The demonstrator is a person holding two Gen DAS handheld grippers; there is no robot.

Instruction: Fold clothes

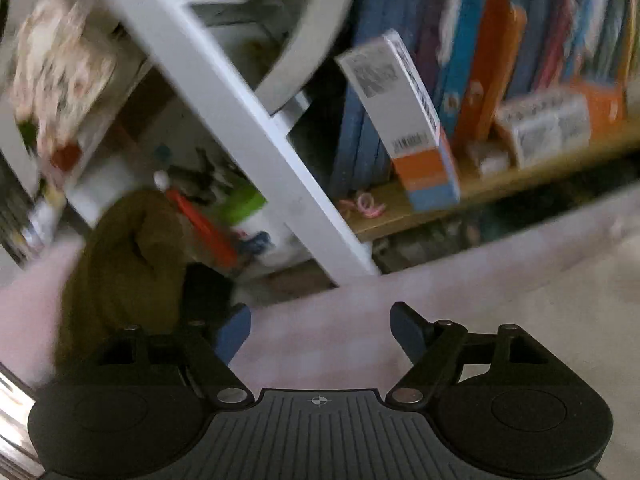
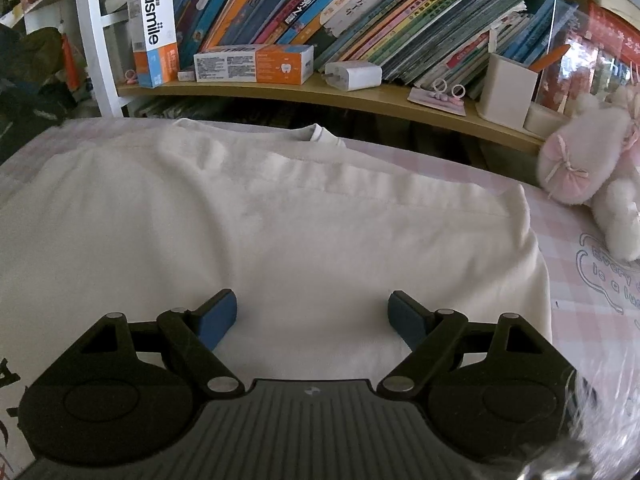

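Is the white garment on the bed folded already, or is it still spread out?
Spread out mostly: the white garment lies wide and flat across the bed, collar at the far edge. One long crease crosses it.

Cream garment (image 2: 280, 232) on pink-checked sheet (image 2: 580, 280).

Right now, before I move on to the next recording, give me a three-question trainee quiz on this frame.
1. True or false: the right gripper is clamped on the white garment.
2. What stands at the right edge of the bed? A) a plush toy B) a laundry basket C) a lamp
3. Fill in: in the left wrist view, the left gripper hangs over the pink checked ____, not the garment.

Key: 1 false, its jaws stand open above the cloth; 2 A; 3 sheet.
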